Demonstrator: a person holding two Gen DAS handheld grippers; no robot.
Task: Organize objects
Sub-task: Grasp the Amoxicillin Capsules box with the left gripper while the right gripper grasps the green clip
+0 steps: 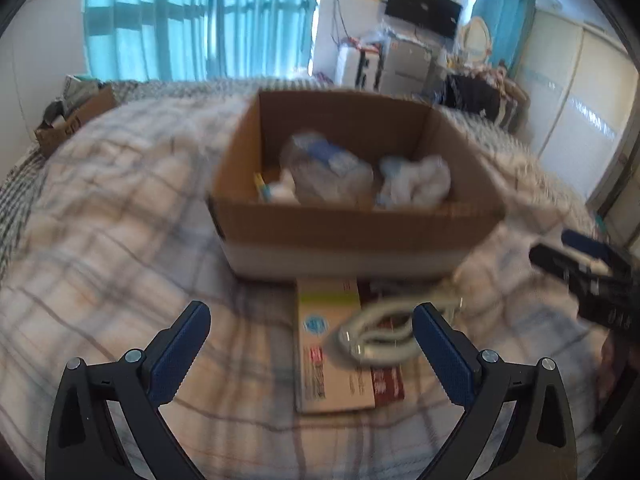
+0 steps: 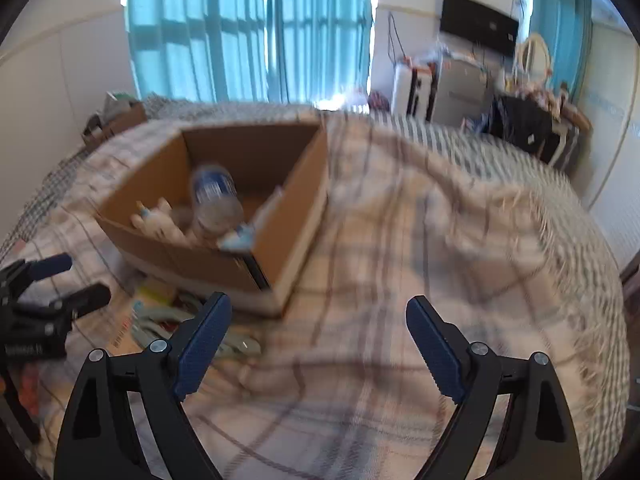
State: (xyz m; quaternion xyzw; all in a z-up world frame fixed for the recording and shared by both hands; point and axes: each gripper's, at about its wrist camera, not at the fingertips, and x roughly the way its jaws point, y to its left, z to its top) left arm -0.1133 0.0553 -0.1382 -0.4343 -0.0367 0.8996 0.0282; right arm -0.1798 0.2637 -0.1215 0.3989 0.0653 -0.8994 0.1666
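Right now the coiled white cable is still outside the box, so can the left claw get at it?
Probably yes: the left claw is open, the coiled white cable lies exposed between its fingers.

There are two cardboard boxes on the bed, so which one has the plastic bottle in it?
The big open cardboard box mid-bed, just beyond the open left hand-held gripper, holds the plastic bottle. The smaller box sits at the bed's far left corner; its contents are unclear.

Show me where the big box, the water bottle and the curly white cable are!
Cardboard box [image 1: 352, 236]: left wrist view, front wall.
Water bottle [image 2: 216, 196]: right wrist view, blue label.
White cable [image 1: 376, 336]: left wrist view, coiled loop.
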